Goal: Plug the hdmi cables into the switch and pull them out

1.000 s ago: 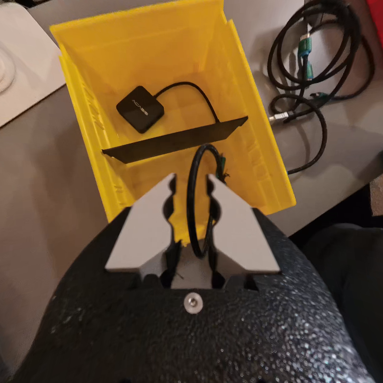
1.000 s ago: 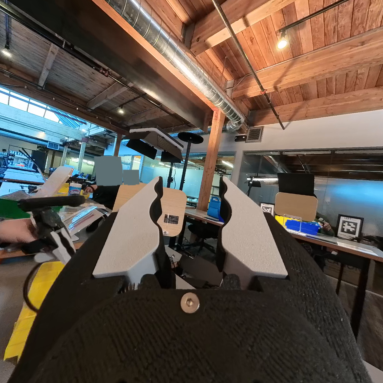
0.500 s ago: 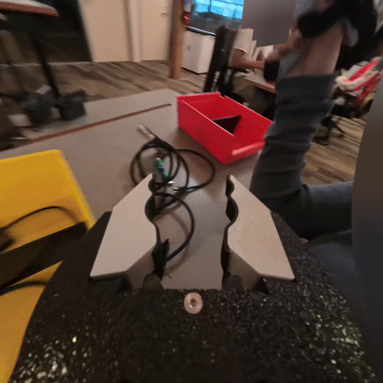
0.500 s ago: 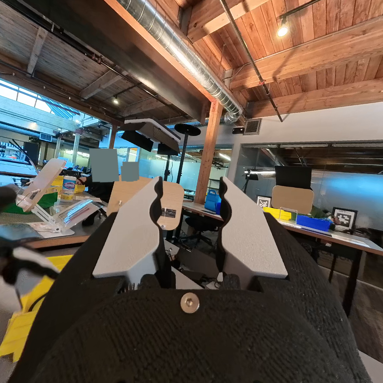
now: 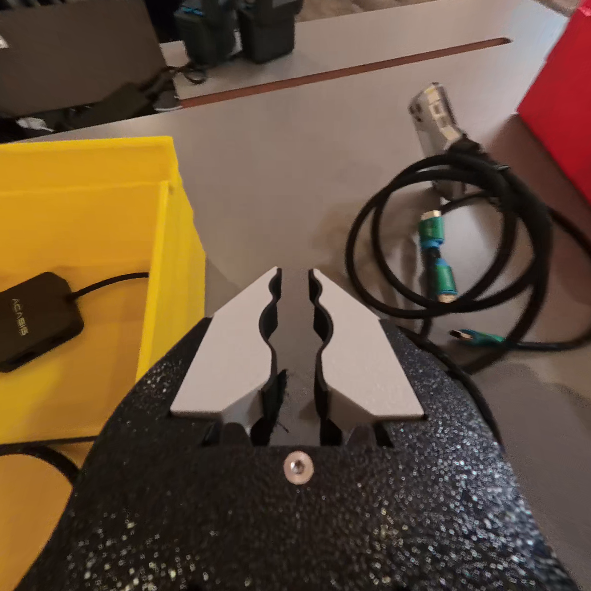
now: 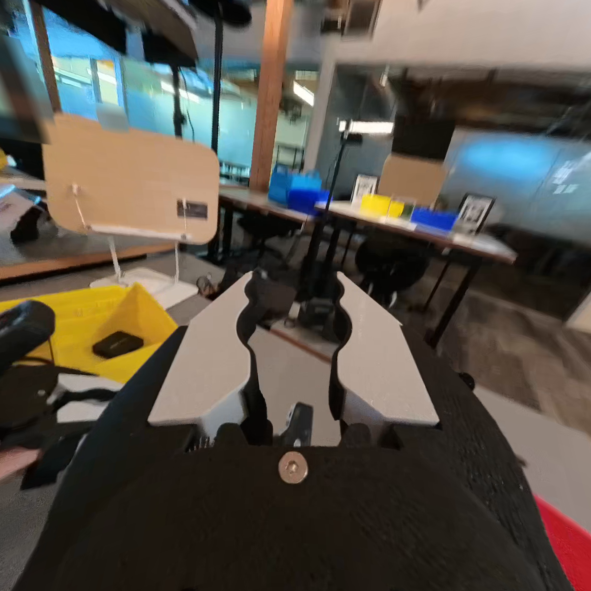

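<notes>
Left claw (image 5: 295, 271) empty; switch (image 5: 30, 319) edge-cropped

An open-plan workshop or lab, as far as the blur allows: rows of long tables (image 6: 415, 233) carrying blue bins (image 6: 433, 219) and a yellow bin (image 6: 377, 203), framed marker cards (image 6: 476, 212), a wooden post (image 6: 271, 92), light stands (image 6: 217, 105), glass partitions (image 6: 518, 179) behind.

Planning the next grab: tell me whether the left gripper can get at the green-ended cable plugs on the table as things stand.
Probably yes. The left gripper is empty with a narrow gap between its fingers, and the green plugs lie uncovered on the table to its right; it would likely need to open wider.
</notes>
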### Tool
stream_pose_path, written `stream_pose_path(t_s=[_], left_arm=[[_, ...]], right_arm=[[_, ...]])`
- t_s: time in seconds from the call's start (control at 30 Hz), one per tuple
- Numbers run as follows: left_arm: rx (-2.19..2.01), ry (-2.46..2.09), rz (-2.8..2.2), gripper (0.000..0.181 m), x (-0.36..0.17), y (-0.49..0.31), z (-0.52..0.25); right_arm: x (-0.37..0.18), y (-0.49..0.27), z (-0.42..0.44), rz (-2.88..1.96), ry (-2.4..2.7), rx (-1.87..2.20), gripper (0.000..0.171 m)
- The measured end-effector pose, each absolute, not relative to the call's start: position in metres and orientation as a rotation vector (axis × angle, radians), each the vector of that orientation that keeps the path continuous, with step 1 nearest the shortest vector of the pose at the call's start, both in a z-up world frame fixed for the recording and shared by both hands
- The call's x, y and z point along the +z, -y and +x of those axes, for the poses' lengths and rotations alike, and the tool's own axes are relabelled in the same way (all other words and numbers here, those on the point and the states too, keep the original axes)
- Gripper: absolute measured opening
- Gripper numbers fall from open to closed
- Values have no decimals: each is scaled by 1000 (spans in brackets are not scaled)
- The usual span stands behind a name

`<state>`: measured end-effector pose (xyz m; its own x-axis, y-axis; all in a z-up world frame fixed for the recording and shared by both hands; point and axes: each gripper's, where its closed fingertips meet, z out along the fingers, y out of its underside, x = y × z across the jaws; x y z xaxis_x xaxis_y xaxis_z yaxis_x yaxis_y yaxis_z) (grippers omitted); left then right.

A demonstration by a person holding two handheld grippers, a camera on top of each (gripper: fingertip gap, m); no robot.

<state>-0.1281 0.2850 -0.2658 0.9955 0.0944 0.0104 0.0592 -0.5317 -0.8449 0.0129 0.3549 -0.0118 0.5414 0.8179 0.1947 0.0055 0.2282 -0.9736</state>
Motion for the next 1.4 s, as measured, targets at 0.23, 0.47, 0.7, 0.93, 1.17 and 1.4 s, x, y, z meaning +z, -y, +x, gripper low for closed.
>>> stream_pose_path(t_s=[0.23, 0.47, 0.7, 0.93, 1.17, 1.4], left_arm=[[224, 290, -2110, 18, -274, -286, -205], [175, 358, -2109, 26, -273, -306, -240], [54, -118, -1988, 42, -180, -366, -159], [-455, -237, -1949, 54, -158, -397, -96], [-948, -182, -2286, 124, -241, -440, -32], [-1089, -285, -2376, 37, -274, -438, 3]], right_arm=[[-79, -403, -18, -1474, 932, 609, 47], [-95, -396, -26, -1482, 1072, 576, 50], [-155, -416, -26, -1745, 1181, 470, 56], [-190, -445, -10, -1974, 1083, 315, 57], [-140, -449, 31, -1876, 893, 200, 58], [-100, -432, 36, -1723, 840, 276, 58]])
